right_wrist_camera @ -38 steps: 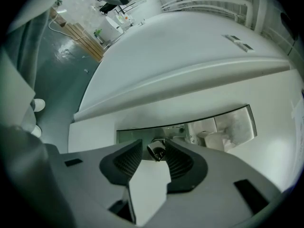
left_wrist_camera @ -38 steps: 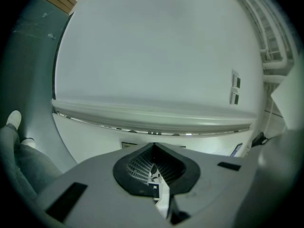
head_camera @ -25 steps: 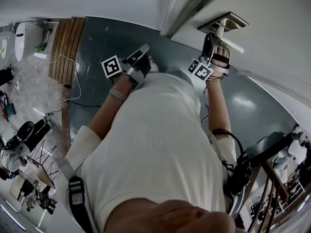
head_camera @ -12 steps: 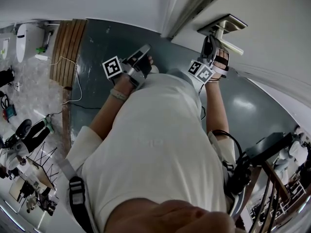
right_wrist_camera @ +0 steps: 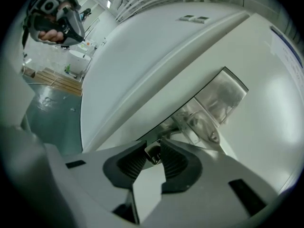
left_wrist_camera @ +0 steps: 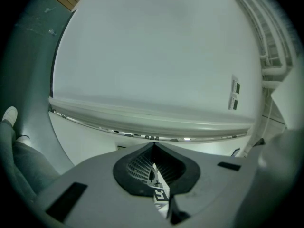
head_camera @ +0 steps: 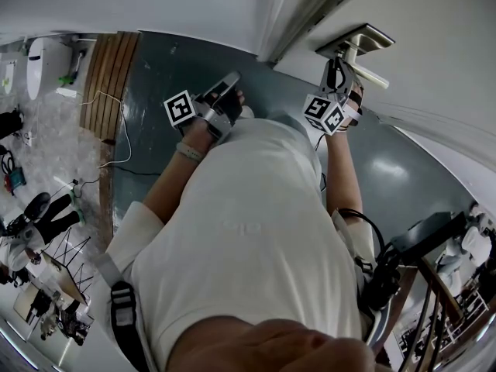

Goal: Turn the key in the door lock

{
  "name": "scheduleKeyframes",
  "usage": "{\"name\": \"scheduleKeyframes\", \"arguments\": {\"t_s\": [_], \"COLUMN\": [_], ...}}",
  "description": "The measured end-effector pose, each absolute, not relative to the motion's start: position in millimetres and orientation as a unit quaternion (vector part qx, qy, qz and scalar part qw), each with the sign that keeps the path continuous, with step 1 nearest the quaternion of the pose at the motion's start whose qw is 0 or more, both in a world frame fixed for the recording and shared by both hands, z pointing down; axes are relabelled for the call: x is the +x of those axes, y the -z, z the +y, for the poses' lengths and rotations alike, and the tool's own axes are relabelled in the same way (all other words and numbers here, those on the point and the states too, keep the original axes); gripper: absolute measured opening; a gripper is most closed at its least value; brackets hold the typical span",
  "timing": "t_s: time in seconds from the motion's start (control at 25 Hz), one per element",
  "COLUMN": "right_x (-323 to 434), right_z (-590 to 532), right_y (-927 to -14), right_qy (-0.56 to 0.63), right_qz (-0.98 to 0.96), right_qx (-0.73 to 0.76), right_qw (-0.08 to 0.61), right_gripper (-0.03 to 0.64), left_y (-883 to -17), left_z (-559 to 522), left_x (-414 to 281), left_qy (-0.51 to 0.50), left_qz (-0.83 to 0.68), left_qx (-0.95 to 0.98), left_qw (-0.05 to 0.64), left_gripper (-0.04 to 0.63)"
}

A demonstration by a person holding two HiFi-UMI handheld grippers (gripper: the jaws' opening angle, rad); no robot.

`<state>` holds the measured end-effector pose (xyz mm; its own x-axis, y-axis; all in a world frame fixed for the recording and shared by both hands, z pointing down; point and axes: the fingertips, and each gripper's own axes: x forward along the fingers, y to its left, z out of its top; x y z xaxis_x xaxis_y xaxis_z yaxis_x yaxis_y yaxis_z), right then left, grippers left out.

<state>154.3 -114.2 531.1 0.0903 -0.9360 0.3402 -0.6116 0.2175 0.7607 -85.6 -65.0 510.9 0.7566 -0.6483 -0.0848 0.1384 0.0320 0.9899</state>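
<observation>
My right gripper [head_camera: 335, 68] reaches up to the metal lock plate [head_camera: 364, 37] on the white door [head_camera: 434, 45], just beside the lever handle [head_camera: 372, 75]. In the right gripper view its jaws [right_wrist_camera: 153, 149] are shut on the small metal key [right_wrist_camera: 152, 155], which sticks out of the lock plate [right_wrist_camera: 219, 96]. My left gripper [head_camera: 229, 82] is held off to the left, away from the lock, in front of a plain white wall. In the left gripper view its jaws [left_wrist_camera: 153, 148] are shut with nothing in them.
A dark green floor [head_camera: 178, 68] lies below. A wooden slat mat [head_camera: 108, 76], a loose cable [head_camera: 118, 134] and a white fixture [head_camera: 43, 60] are at the far left. Black equipment [head_camera: 426, 235] stands at the right. The door frame [head_camera: 298, 14] runs between both grippers.
My right gripper has rolled about its own axis at the lock, its marker cube turning with it, and has shifted slightly. The left gripper has stayed still.
</observation>
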Motion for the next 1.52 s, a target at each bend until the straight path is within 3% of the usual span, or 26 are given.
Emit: {"name": "scheduleKeyframes", "arguments": {"t_s": [0.92,1.12,1.52], "right_x": [163.5,172.7,178.4], "right_z": [-115.4,-113.9,-112.3], "right_y": [-523.8,-525.9,-525.5], "right_qy": [-0.031,-0.161,-0.279], "right_qz": [-0.719,-0.72,-0.699], "right_qx": [0.66,0.671,0.653], "right_qw": [0.214,0.07,-0.086], "right_gripper": [0.098,0.069,0.069], "left_y": [-511.8,-513.4,-515.2], "left_z": [-66.0,-66.2,-67.4], "left_x": [-89.5,-88.9,-90.5], "left_qy": [0.297,0.297,0.299], "left_qz": [-0.205,-0.204,-0.207], "left_qx": [0.625,0.626,0.622], "left_qw": [0.692,0.692,0.694], "left_gripper": [0.006,0.006,0.006]}}
